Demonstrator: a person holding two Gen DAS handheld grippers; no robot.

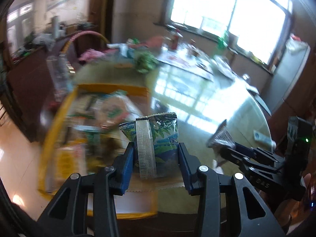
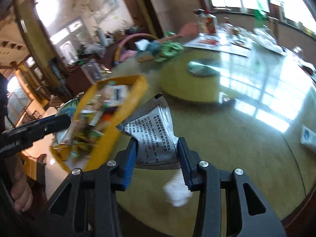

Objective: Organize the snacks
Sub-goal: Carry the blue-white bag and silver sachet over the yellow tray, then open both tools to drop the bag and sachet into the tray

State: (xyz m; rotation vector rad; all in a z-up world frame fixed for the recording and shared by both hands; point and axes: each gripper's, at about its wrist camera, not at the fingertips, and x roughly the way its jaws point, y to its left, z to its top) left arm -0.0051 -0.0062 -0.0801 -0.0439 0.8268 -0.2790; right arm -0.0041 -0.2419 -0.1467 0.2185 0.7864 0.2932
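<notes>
Crinkled foil, printed blue and green with leaves, makes up the snack packet (image 1: 156,138) clamped between the blue pads of the left gripper (image 1: 156,156). It stands upright, long axis running away from the pads, its serrated top edge farthest from them and a silver ribbed back seam facing the camera. Ahead and to the left of this gripper sits a yellow box (image 1: 59,130) with straight walls, crowded with blurred packets.

The right gripper (image 2: 157,154) pinches a silver sachet (image 2: 152,126), matte and creased, printed with black text. Its long axis slants away and to the left, one corner pointing toward the yellow box (image 2: 126,118). Both packets hang above the glossy, round, greenish table (image 2: 237,148); a white crumpled wad (image 2: 177,191) lies just below the right gripper's pads.
</notes>
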